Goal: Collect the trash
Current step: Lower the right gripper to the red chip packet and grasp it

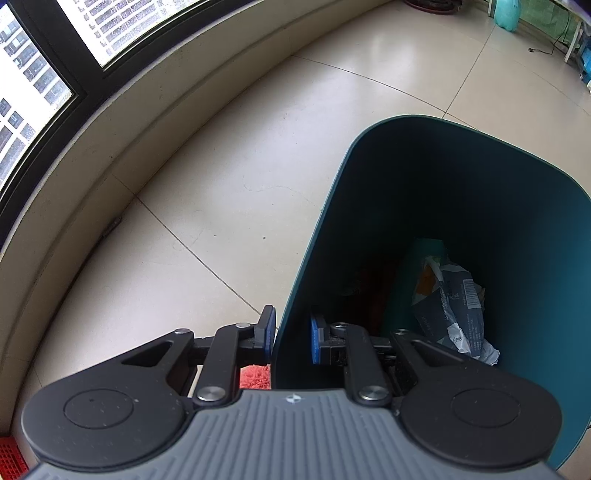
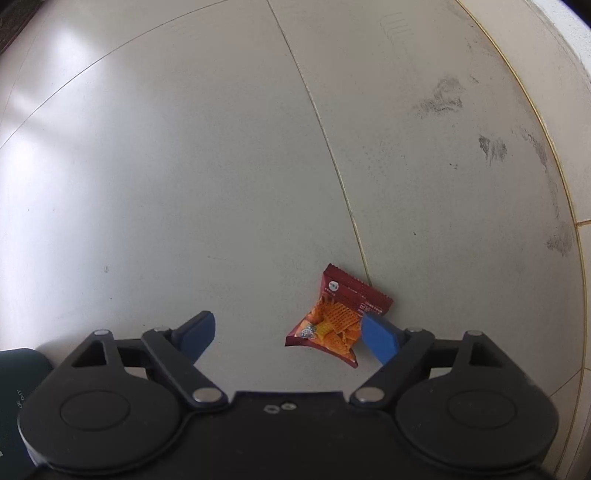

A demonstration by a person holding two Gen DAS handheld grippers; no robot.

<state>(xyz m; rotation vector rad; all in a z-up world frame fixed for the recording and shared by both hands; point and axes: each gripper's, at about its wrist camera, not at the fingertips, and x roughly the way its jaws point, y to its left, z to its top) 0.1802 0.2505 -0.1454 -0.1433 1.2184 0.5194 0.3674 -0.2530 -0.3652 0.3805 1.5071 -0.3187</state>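
Note:
In the left wrist view, my left gripper point(image 1: 292, 338) is shut on the near wall of a dark teal trash bin point(image 1: 424, 166), one blue pad outside and one inside. Crumpled grey and orange wrappers point(image 1: 448, 306) lie at the bin's bottom. In the right wrist view, a red snack packet point(image 2: 338, 314) with orange crackers pictured lies on the pale tiled floor. My right gripper point(image 2: 288, 336) is wide open above the floor. Its right fingertip point(image 2: 380, 338) overlaps the packet's right edge; the left finger is well to the left of it.
A low wall ledge point(image 1: 122, 140) under dark-framed windows runs along the left. A red fuzzy item point(image 1: 255, 376) shows under the left gripper. A teal container point(image 1: 508, 13) and a cable lie far across the floor. Dark smudges point(image 2: 439, 99) mark the tiles near the wall.

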